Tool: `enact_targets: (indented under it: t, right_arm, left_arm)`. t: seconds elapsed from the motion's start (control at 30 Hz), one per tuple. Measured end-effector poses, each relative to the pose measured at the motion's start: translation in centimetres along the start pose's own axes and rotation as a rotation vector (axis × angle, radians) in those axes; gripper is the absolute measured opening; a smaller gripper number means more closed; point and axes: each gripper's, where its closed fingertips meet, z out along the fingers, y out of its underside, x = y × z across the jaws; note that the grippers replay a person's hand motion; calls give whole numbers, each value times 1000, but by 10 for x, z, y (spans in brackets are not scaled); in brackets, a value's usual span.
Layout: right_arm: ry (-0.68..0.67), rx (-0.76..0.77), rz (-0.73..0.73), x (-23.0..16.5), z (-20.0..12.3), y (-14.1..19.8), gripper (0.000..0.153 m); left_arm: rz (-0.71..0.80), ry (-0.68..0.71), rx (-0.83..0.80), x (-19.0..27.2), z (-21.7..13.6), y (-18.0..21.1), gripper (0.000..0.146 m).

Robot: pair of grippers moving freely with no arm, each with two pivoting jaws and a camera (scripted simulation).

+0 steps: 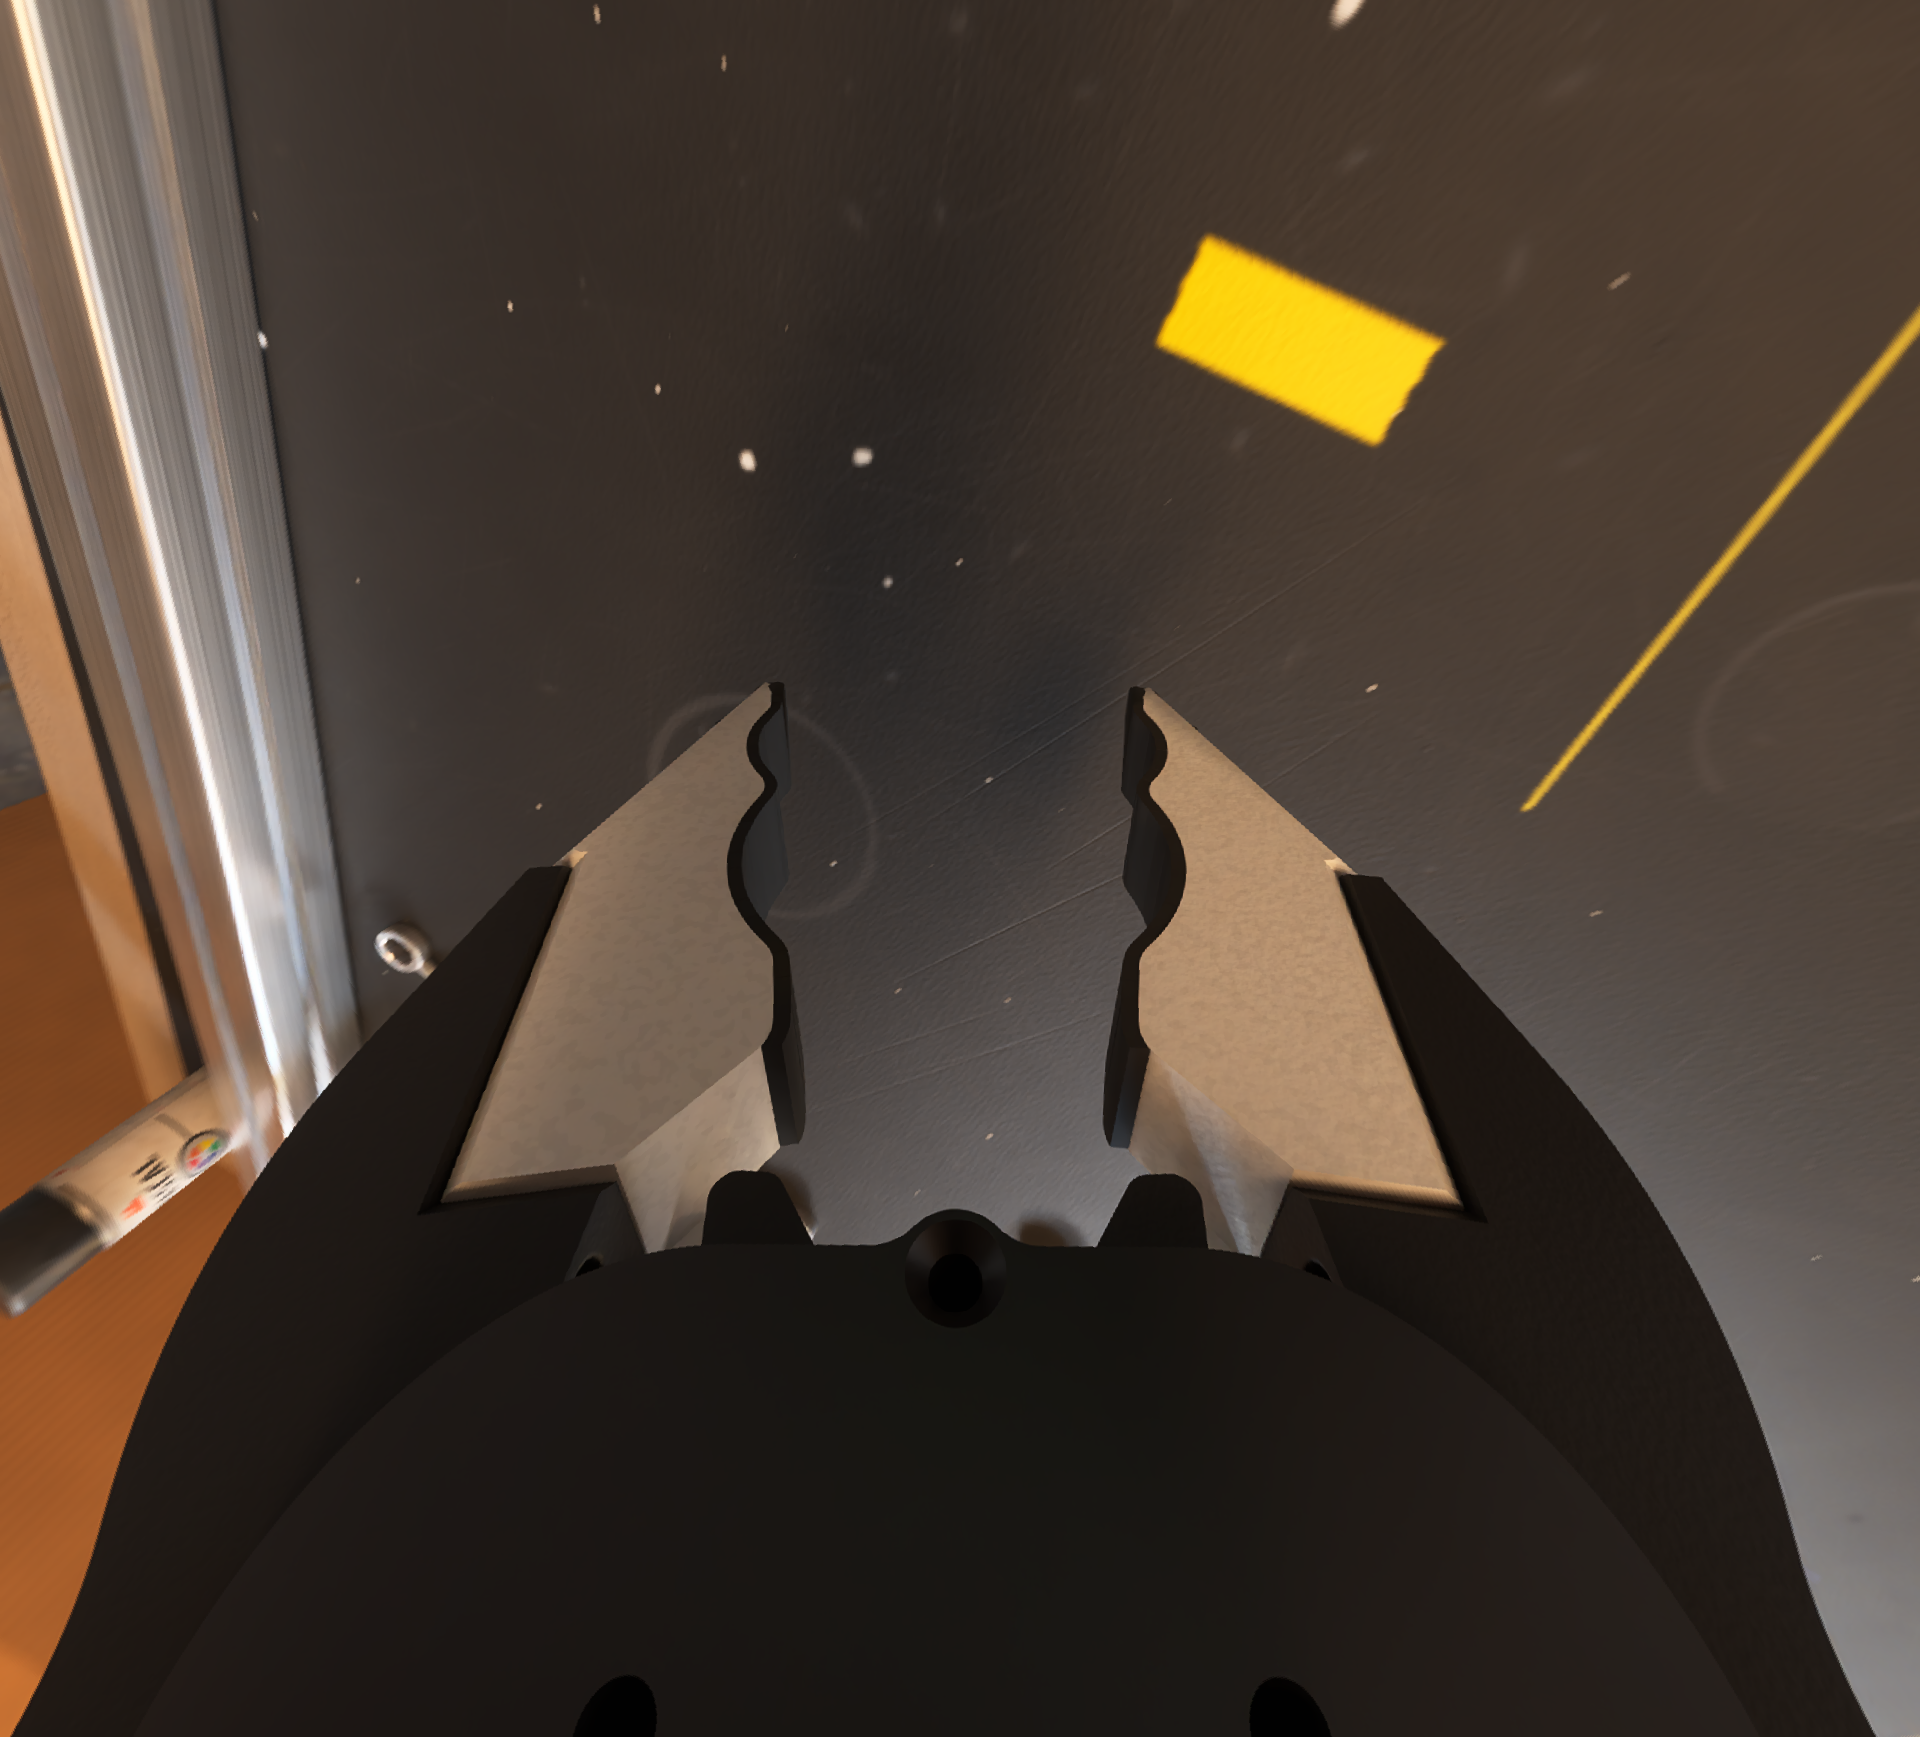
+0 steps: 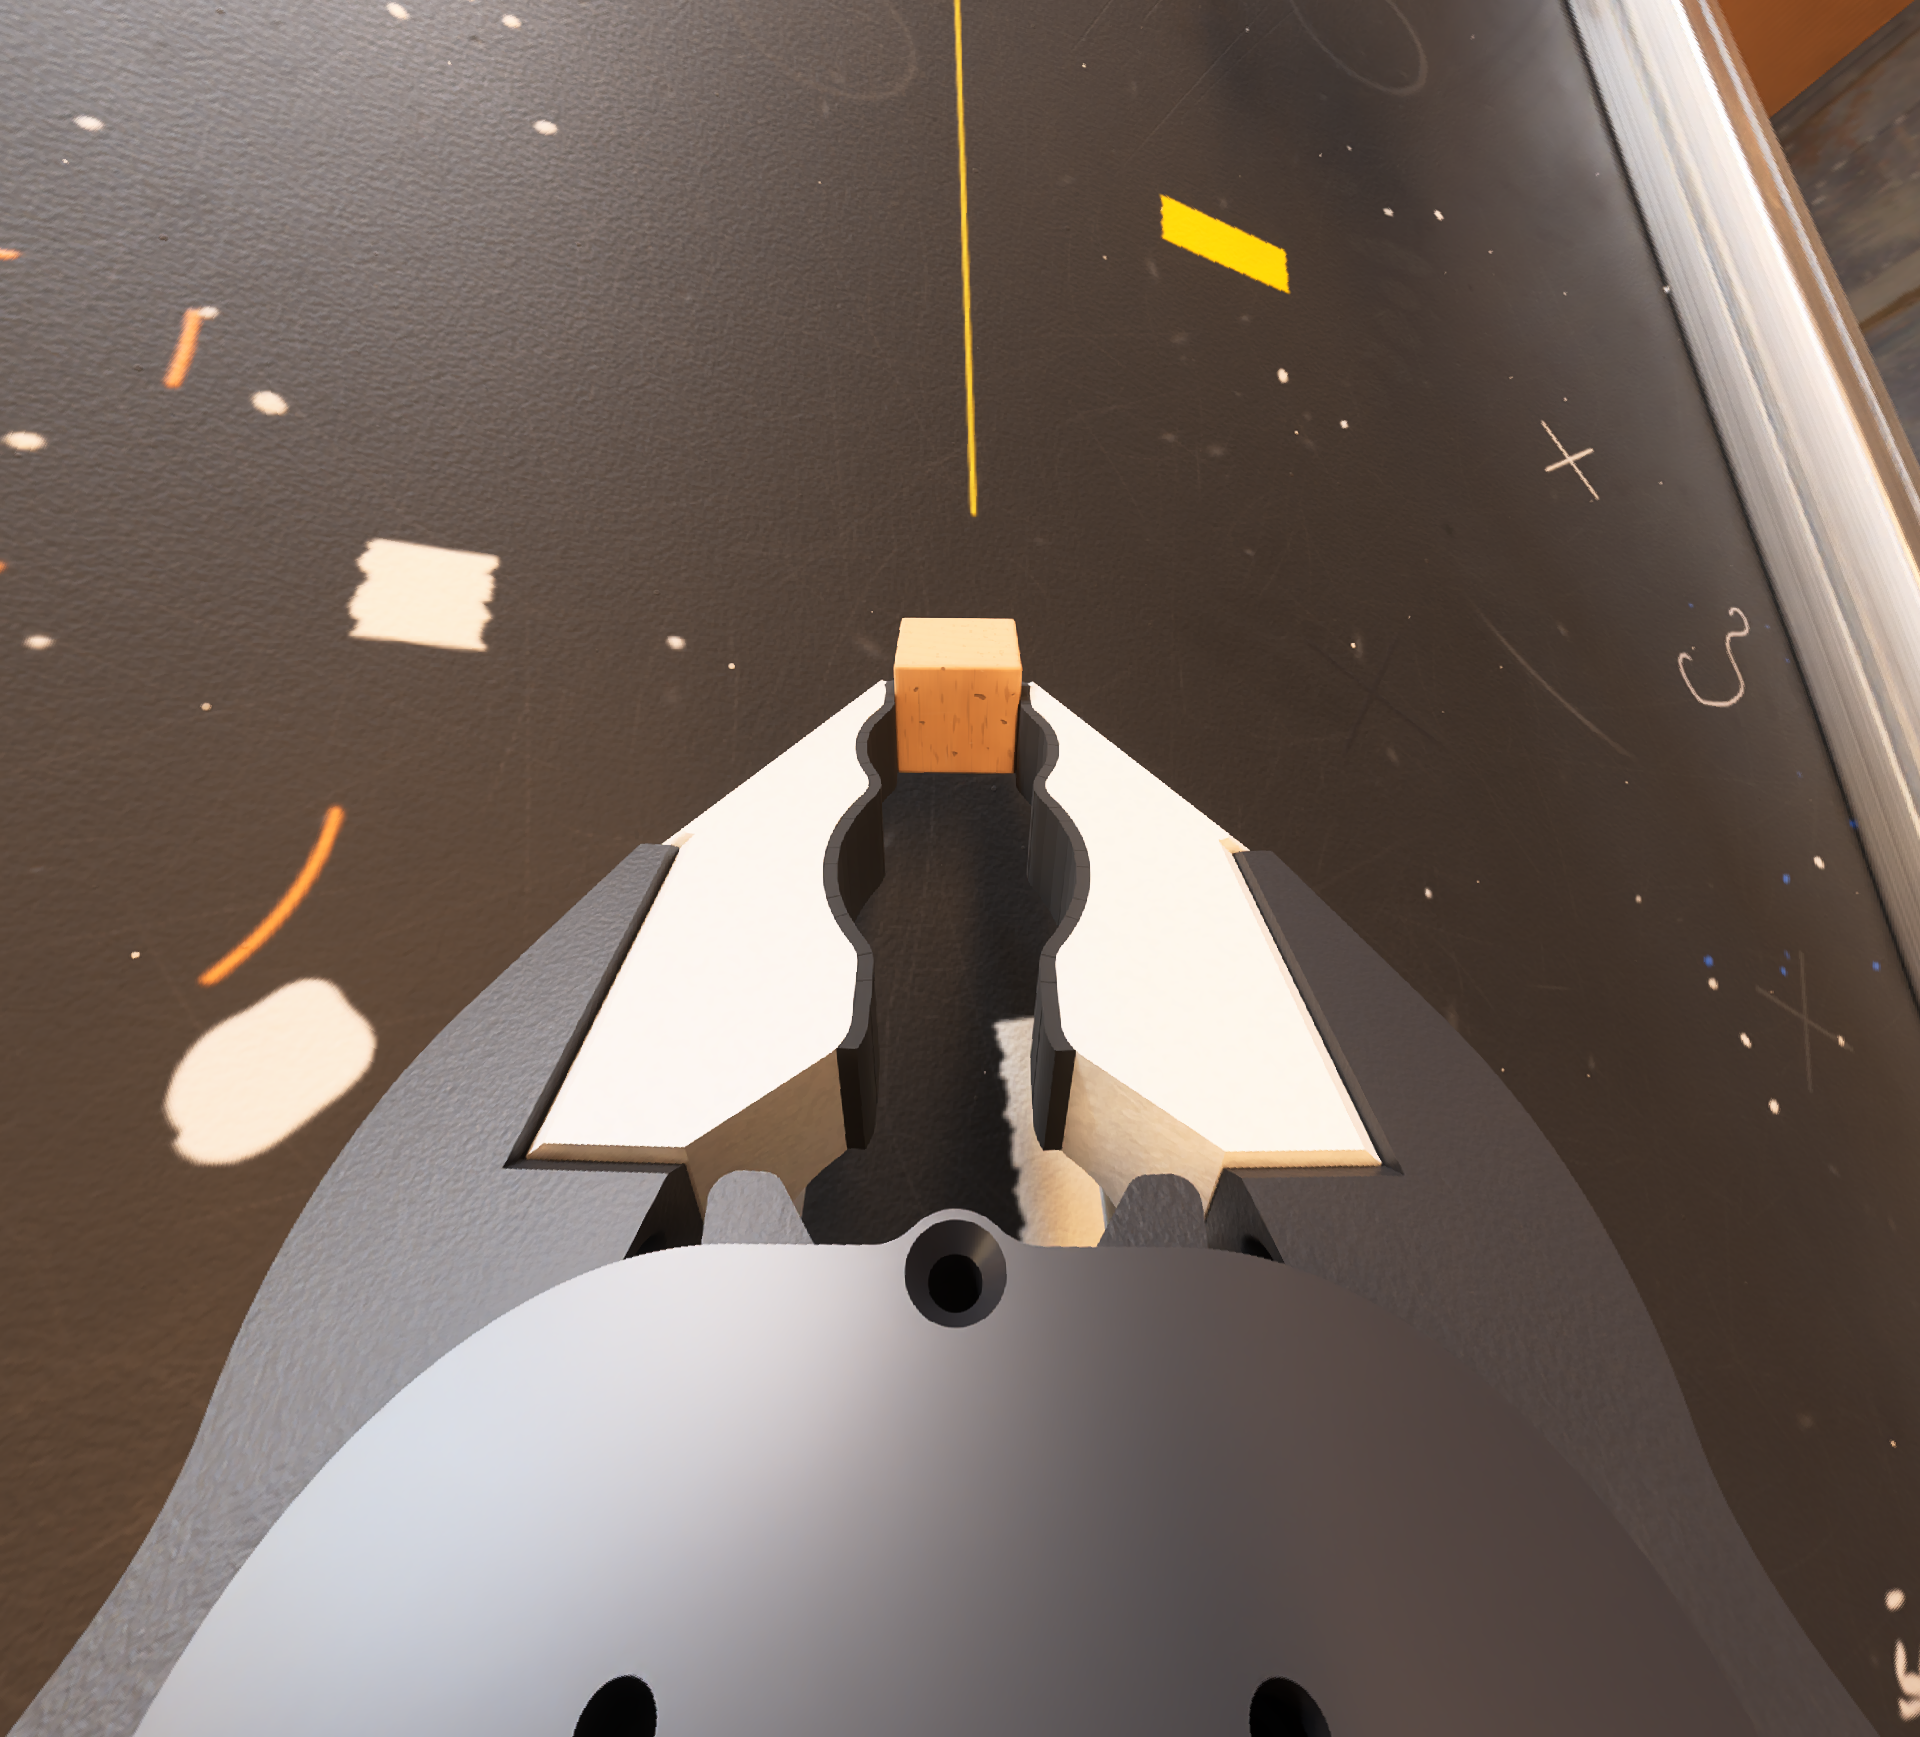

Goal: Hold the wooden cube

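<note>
— Jaws of the right gripper (image 2: 956, 700) are seen pressed on the wooden cube (image 2: 956, 713) at its two side faces, well in from the desk's metal edge (image 2: 1756, 357).

— And the left gripper (image 1: 956, 700)?

— Parted, empty. Light, rigid wood is judged unlikely to slip.

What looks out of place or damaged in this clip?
Nothing stands out. The wooden cube sits square between the right gripper fingers, undamaged. The left gripper is open over the scuffed, paint-flecked dark table.
</note>
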Motion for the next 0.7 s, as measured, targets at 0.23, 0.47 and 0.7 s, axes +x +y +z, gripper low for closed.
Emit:
enact_targets:
  t: [0.23, 0.47, 0.7]
  right_arm:
    - [1, 4, 8, 2, -1, 3, 21]
    - [4, 7, 3, 2, -3, 2, 21]
    - [5, 7, 12, 4, -3, 5, 21]
  left_arm:
    - [82, 24, -145, -6, 25, 13, 68]
    - [95, -121, -129, -47, 37, -4, 49]
    - [118, -102, -39, -46, 15, -15, 53]
